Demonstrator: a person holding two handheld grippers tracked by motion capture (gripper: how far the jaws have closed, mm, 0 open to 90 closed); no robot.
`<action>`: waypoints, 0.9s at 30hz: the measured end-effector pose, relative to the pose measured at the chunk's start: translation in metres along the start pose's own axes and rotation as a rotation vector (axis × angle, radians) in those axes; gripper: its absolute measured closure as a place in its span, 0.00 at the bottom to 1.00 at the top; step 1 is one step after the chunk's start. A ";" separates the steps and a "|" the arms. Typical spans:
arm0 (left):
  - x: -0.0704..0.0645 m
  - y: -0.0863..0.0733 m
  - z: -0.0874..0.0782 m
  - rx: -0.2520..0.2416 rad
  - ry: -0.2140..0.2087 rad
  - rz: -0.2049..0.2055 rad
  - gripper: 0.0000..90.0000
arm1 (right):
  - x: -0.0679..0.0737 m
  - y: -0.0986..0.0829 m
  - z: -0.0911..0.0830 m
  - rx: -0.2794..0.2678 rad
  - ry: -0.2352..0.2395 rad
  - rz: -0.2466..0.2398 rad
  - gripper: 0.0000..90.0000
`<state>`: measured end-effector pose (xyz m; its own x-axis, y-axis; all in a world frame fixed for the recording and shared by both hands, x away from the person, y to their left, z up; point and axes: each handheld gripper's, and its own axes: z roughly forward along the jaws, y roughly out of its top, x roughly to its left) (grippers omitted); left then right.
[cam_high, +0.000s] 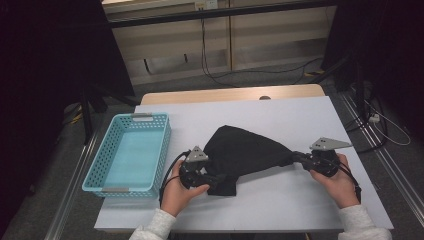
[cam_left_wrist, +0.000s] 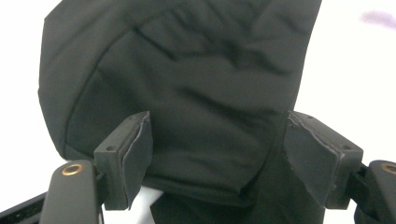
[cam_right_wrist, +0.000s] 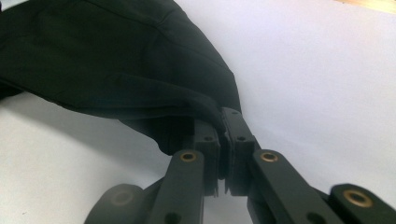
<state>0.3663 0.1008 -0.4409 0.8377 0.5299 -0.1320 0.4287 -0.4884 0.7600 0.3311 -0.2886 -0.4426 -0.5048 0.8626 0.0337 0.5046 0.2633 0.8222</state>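
A black cloth garment (cam_high: 245, 152) lies crumpled on the white table cover (cam_high: 280, 117), stretched towards the right. My right gripper (cam_high: 300, 159) is shut on its right tip; in the right gripper view the fabric (cam_right_wrist: 140, 79) is pinched between the closed pads (cam_right_wrist: 224, 126). My left gripper (cam_high: 212, 179) sits at the garment's lower left end. Its jaws stand wide apart around a folded part of the cloth (cam_left_wrist: 196, 116), with the pads (cam_left_wrist: 135, 149) not pressing it.
A light blue plastic basket (cam_high: 97, 170) stands at the table's left side, with nothing in it. The wooden table edge (cam_high: 230, 94) shows at the back. Cables lie on the floor beyond the table.
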 end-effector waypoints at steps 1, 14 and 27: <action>0.001 -0.002 0.001 0.010 -0.003 -0.005 0.27 | 0.000 0.000 0.000 0.000 0.001 -0.002 0.96; 0.001 -0.015 0.011 0.062 -0.007 0.051 0.23 | 0.002 -0.001 0.002 0.011 0.005 -0.012 0.96; 0.005 -0.013 0.001 0.089 0.031 0.041 0.55 | 0.002 -0.001 0.000 0.002 0.001 -0.001 0.95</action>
<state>0.3652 0.1091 -0.4522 0.8452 0.5283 -0.0811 0.4234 -0.5691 0.7049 0.3303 -0.2871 -0.4432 -0.5062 0.8618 0.0335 0.5054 0.2649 0.8212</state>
